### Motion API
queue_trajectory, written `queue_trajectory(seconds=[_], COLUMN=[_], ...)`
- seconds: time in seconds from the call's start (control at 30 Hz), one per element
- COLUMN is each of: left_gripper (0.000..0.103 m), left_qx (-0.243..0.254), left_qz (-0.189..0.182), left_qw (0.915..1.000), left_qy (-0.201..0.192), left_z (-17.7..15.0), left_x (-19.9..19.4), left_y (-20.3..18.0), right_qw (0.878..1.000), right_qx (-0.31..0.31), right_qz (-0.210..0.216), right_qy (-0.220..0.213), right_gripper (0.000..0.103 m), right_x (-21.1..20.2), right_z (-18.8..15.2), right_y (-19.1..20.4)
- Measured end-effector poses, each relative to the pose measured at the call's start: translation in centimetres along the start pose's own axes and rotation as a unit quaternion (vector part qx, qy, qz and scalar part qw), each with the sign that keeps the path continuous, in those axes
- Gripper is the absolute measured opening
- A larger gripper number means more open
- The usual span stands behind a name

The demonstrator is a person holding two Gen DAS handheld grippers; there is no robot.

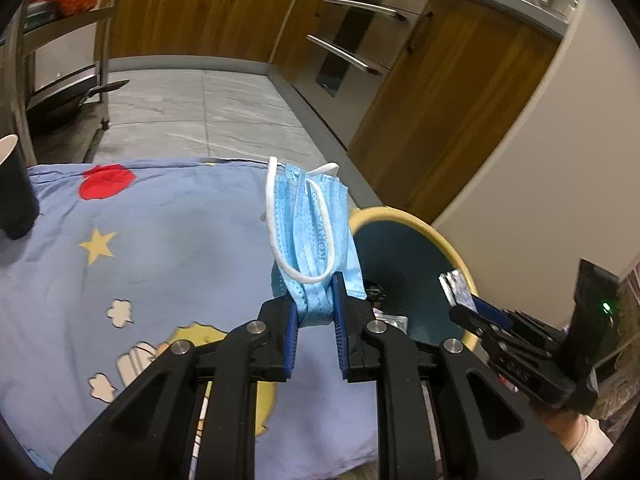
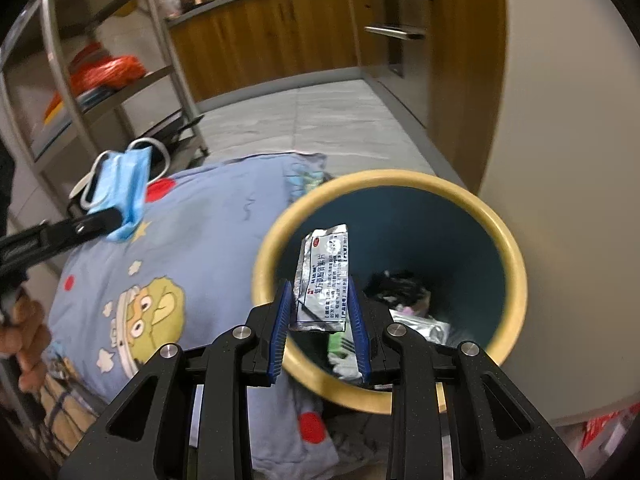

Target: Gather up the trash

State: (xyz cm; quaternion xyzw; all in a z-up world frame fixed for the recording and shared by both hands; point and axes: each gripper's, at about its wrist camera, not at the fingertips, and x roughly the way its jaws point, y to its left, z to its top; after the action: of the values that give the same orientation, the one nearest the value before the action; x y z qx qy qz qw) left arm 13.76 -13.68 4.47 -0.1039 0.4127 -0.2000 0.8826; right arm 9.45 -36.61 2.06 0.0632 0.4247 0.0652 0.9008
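My left gripper (image 1: 314,304) is shut on a folded blue face mask (image 1: 316,236) with white ear loops, held above the blue cartoon cloth (image 1: 160,260) near its right edge. The mask also shows in the right wrist view (image 2: 122,188). My right gripper (image 2: 320,300) is shut on a silver foil sachet (image 2: 322,276) and holds it over the mouth of the trash bin (image 2: 516,280), which has a yellow rim and dark teal inside. Several pieces of trash (image 2: 400,292) lie at the bin's bottom. In the left wrist view the bin (image 1: 432,236) stands just right of the mask.
A dark paper cup (image 1: 14,188) stands on the cloth at the far left. A metal shelf trolley (image 2: 100,80) with a red bag stands behind the table. Wooden kitchen cabinets (image 1: 200,8) and a white wall (image 2: 560,160) border the grey tiled floor (image 1: 192,120).
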Motion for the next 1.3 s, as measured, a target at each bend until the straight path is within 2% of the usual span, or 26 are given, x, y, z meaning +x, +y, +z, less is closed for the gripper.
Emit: queue_trajectory(seconds=[0.3, 0.5, 0.7, 0.77, 0.93, 1.1, 1.3], left_gripper=[0.015, 0.016, 0.018, 0.024, 0.066, 0.071, 0.084], left_qx=[0.029, 0.058, 0.074, 0.083, 0.077, 0.074, 0.059], left_qz=[-0.029, -0.037, -0.033, -0.027, -0.024, -0.015, -0.008], left_qw=[0.9986, 0.9953, 0.9915, 0.9900, 0.9912, 0.9924, 0.9947], left_qy=[0.032, 0.068, 0.102, 0.111, 0.104, 0.097, 0.085], left_z=[-0.6, -1.1, -1.4, -1.4, -1.8, -2.0, -2.1], left_x=[2.8, 6.8, 10.8, 11.9, 12.0, 11.3, 10.0], left_y=[-4.5, -8.2, -10.1, -10.4, -9.9, -9.0, -7.5], right_qw=[0.997, 0.994, 0.991, 0.990, 0.989, 0.989, 0.992], right_qx=[0.074, 0.099, 0.123, 0.133, 0.143, 0.144, 0.126], right_qz=[0.001, -0.008, -0.009, -0.007, -0.004, -0.004, -0.008], right_qy=[-0.029, -0.046, -0.052, -0.053, -0.047, -0.036, -0.010], right_gripper=[0.030, 0.030, 0.030, 0.030, 0.030, 0.030, 0.031], right_x=[-0.7, -1.1, -1.1, -1.1, -0.6, 0.1, 1.4], right_z=[-0.4, -0.7, -1.0, -1.1, -1.5, -1.5, -1.7], right_y=[-4.0, -5.8, -7.2, -7.7, -8.5, -8.4, -7.7])
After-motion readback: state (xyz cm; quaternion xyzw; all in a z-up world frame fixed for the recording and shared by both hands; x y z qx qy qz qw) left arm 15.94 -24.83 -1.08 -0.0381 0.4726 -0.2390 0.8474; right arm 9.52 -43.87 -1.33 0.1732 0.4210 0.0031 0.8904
